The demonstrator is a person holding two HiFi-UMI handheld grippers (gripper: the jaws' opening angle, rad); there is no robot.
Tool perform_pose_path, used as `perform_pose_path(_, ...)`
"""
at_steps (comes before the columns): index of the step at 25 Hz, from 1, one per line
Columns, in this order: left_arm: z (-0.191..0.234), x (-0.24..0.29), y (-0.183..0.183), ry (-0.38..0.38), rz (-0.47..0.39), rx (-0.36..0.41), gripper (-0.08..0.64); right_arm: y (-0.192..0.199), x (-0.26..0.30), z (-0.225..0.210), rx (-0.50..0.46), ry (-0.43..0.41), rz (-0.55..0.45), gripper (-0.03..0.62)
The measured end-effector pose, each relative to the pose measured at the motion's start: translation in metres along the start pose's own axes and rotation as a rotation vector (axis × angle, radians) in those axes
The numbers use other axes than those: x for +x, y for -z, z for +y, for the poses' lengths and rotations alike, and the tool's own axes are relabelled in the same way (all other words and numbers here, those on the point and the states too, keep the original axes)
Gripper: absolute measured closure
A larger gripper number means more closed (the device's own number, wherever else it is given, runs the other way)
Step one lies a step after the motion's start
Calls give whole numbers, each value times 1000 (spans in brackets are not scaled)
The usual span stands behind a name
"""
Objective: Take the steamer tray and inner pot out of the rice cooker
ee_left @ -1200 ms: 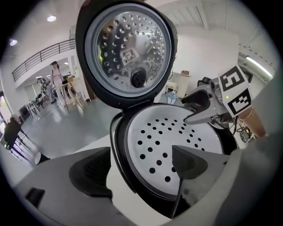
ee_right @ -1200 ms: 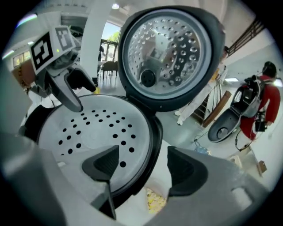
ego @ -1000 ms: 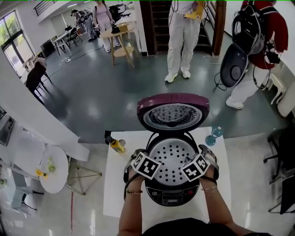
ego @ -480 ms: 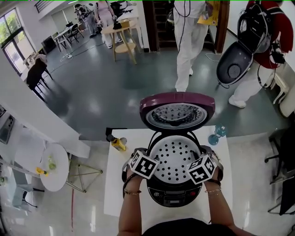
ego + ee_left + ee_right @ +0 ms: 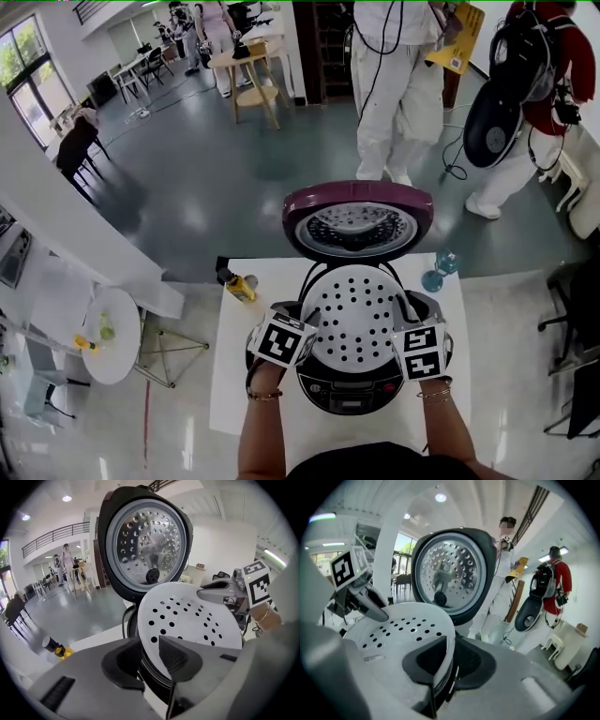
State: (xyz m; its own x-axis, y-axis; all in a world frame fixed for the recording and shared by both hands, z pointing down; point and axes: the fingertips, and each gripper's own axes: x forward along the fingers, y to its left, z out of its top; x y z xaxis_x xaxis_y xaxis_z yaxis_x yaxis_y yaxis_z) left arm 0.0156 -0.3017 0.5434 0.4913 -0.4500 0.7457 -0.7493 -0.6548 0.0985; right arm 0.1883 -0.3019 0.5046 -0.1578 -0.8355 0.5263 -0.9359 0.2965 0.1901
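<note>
We pinch the rim of the steamer tray (image 5: 354, 314), left gripper (image 5: 302, 321) at nine o'clock, right gripper (image 5: 407, 323) at three, jaws just closed in, above the rice cooker (image 5: 349, 392).

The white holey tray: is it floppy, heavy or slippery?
Probably stiff: the steamer tray holds its dished shape though pinched only at opposite rims by the left gripper and right gripper, whose jaws have just been closing on it. Likely light, being thin and perforated. Its smooth rim may slip.
</note>
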Motion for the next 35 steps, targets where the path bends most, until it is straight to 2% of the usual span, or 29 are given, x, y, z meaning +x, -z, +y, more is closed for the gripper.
perform_pose_path(4, -7, -25, -14, 0, -98, -54, 474, -12, -17, -5, 78, -7, -89, 549)
perform_pose_path(10, -29, -67, -33, -28, -211, -56, 489, -32, -55, -12, 142, -26, -194, 557)
perform_pose_path(15, -74, -111, -55, -10, -345, -30, 488, -54, -119, -31, 168, -46, -296, 561)
perform_pose_path(19, -121, -126, -57, 28, -420, -22, 488, -50, -177, -52, 159, -26, -332, 565)
perform_pose_path(22, -161, -132, -54, 101, -453, -21, 488, -38, -219, -63, 149, 13, -327, 565)
perform_pose_path(26, -219, -134, -35, 223, -472, -75, 486, -5, -271, -73, 172, 46, -307, 566)
perform_pose_path(29, -252, -125, -16, 267, -466, -76, 486, 26, -299, -80, 217, 69, -282, 568)
perform_pose_path(35, -296, -105, 34, 308, -372, 25, 479, 99, -323, -74, 303, 130, -191, 568)
